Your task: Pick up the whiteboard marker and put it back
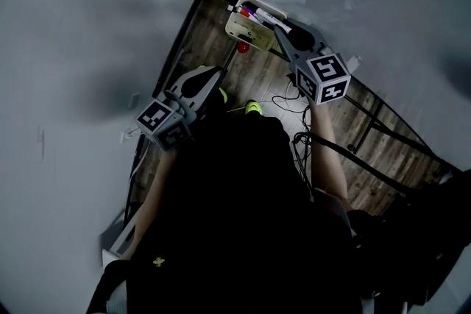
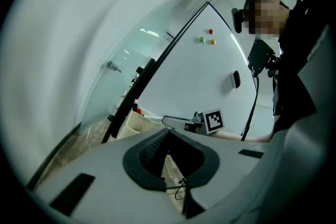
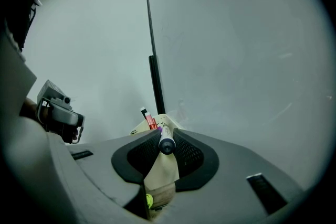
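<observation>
The head view is dim and grey, its left half smeared with blur and the person's dark clothing (image 1: 243,232) almost pure black. Both gripper views are brighter, the whiteboard (image 2: 210,76) evenly lit, with black fisheye corners, bowed straight lines and the left tongs (image 2: 169,134) soft near the lens

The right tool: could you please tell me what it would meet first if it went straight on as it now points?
Most likely the cream pen tray. The right tool, clamped on the whiteboard marker, points straight into it, though the exact depth is unclear.
</observation>
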### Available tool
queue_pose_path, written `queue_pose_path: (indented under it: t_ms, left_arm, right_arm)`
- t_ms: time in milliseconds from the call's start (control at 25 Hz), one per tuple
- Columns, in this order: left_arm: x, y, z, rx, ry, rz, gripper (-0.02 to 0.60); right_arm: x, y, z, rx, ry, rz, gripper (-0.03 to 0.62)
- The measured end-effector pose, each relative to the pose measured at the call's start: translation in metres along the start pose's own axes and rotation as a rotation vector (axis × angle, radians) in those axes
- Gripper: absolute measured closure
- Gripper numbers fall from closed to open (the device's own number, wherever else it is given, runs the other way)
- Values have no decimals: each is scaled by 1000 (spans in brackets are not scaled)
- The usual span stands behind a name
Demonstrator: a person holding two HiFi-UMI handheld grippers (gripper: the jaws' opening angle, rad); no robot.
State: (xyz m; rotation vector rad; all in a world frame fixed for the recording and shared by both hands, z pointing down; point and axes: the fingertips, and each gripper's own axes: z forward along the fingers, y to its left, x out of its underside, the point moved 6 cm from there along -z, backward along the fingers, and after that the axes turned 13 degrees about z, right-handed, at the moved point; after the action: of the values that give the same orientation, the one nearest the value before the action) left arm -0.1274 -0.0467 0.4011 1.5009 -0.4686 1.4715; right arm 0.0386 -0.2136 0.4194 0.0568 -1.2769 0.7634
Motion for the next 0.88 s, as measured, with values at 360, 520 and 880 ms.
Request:
queue_pose_path:
  t_ms: [360,520,880]
  left_arm:
    - [2,-4,-1,-7,-13,3,560]
    - [4,-9,3,3,-8,15,560]
    - [5,-15,15,27,-15,26,561]
  right_arm:
    - [-7,2,-10,-14,-38,23,505]
    - [-11,4,-16,-18,-48,26,505]
    - [-21,10,-30,-44,-87,47,505]
